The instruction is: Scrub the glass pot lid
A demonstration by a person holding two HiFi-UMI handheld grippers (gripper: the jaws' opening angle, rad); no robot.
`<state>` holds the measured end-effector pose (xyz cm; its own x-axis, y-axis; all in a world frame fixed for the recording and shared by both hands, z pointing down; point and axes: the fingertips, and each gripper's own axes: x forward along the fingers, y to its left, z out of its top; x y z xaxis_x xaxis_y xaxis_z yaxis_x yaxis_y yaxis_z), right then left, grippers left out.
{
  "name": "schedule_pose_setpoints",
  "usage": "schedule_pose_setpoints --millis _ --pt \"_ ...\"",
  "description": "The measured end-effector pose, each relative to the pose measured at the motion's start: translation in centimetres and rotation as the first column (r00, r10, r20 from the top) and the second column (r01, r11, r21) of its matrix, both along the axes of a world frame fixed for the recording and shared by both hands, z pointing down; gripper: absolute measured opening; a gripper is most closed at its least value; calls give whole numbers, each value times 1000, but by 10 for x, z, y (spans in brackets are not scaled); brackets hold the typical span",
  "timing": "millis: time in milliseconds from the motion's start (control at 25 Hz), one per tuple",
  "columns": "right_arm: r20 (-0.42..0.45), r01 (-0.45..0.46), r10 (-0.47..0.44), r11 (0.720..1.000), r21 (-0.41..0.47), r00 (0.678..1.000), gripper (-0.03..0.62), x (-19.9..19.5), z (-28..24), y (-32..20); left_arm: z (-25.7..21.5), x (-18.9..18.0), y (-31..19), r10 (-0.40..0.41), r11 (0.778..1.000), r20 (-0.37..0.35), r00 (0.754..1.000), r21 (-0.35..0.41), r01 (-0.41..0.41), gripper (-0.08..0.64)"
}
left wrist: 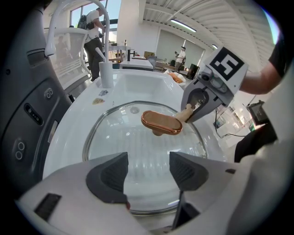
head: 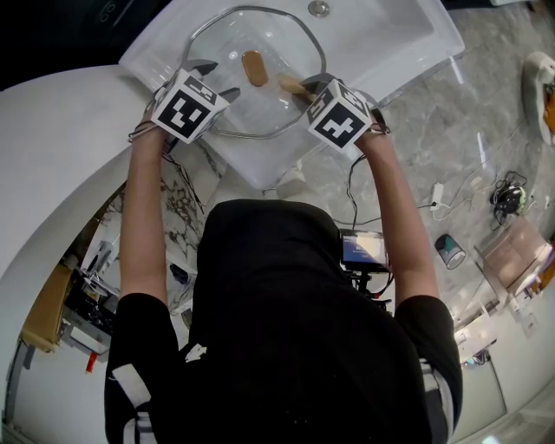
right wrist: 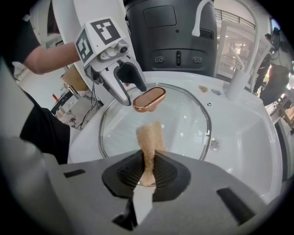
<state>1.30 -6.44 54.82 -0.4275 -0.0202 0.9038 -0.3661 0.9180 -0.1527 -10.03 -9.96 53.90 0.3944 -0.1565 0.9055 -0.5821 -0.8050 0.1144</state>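
Note:
A round glass pot lid (head: 251, 113) with a copper knob (head: 254, 68) lies knob-up in a white sink (head: 390, 35). My left gripper (head: 223, 78) is at the lid's left rim. In the left gripper view it (left wrist: 147, 172) stands open, jaws apart over the lid's (left wrist: 138, 147) near edge. My right gripper (head: 305, 85) is shut on a tan scrub pad (head: 289, 83), whose free end rests on the glass just right of the knob. The right gripper view shows the pad (right wrist: 149, 137) pinched between the jaws (right wrist: 147, 170), pointing at the knob (right wrist: 149, 98).
A white faucet (left wrist: 103, 46) rises at the sink's far end, and the drain (head: 319, 9) lies beyond the lid. A dark machine (right wrist: 170, 32) stands behind the sink. Cables and small items (head: 512, 195) lie on the marble floor to the right.

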Motion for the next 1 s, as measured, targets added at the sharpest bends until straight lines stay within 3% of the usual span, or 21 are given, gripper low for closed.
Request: schedule_pose_setpoints --millis 400,1000 --pt "-39 -16 17 1000 14 999 25 14 5 -13 -1 -3 3 -1 1000 6 1000 -11 1 279" --pt "-19 -8 8 1000 10 1000 25 7 3 -6 -2 -2 3 -6 1000 -1 1000 -11 6 275"
